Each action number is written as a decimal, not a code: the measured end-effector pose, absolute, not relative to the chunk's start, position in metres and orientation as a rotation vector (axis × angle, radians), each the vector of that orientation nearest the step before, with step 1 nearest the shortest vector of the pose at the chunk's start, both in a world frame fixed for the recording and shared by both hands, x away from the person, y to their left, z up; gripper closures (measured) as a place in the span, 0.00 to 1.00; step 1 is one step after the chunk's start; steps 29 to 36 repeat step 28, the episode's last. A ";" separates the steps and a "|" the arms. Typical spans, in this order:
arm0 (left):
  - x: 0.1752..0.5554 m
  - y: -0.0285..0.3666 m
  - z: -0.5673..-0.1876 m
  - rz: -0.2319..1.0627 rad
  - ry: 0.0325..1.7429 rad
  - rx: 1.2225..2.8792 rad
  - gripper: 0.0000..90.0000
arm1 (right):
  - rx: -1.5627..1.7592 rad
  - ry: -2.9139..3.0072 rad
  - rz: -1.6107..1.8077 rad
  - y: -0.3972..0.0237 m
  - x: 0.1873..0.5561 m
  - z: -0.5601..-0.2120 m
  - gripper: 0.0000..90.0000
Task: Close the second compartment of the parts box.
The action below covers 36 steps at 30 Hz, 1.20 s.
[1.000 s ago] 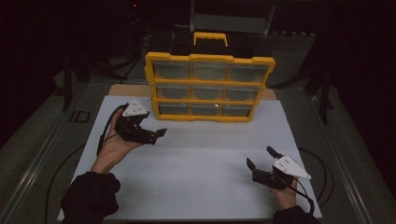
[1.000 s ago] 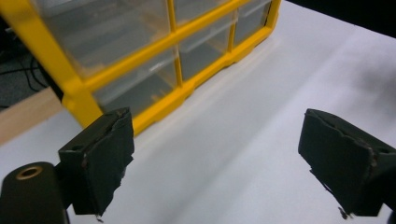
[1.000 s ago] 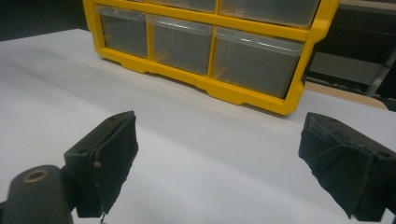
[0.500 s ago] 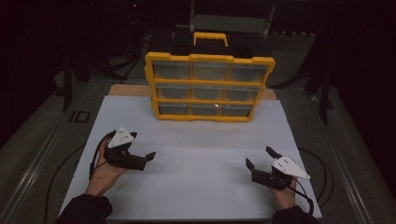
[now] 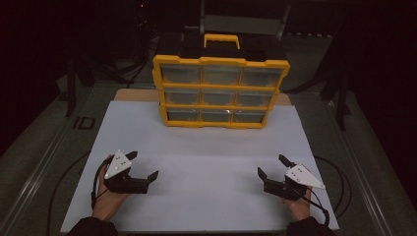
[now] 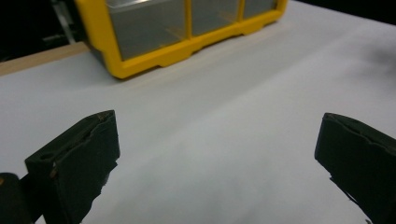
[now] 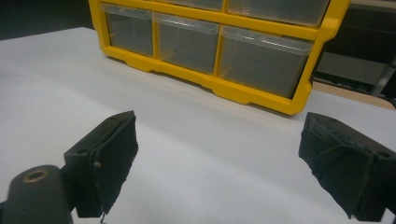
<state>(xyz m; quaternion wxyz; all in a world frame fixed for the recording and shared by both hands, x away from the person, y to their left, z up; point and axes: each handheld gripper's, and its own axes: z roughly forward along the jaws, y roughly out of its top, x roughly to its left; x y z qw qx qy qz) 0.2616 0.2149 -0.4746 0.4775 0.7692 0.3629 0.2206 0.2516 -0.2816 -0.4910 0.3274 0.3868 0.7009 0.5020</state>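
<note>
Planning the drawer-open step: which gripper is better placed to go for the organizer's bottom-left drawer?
Left, probably. The left gripper is open, empty, and on the same side as the bottom-left drawer of the yellow organizer. The right gripper, also open, would have to cross the white table.

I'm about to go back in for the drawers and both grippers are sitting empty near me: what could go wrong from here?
1. The yellow drawer cabinet stands upright and free on the white board; pulling a drawer with one gripper could drag or tip it.
2. The clear drawers sit flush in the frame, so the open left gripper or right gripper may slip off a front.
3. The scene is dim, so judging the approach could be hard.
</note>
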 end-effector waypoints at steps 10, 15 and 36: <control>0.257 0.232 -0.484 0.575 0.919 1.793 0.01 | 0.994 1.838 1.324 -0.278 0.250 -0.489 0.13; 0.257 0.232 -0.484 0.574 0.913 1.773 0.00 | 0.976 1.845 1.327 -0.276 0.249 -0.488 0.13; 0.256 0.217 -0.485 0.594 0.863 1.813 0.00 | 0.981 1.841 1.332 -0.278 0.250 -0.489 0.12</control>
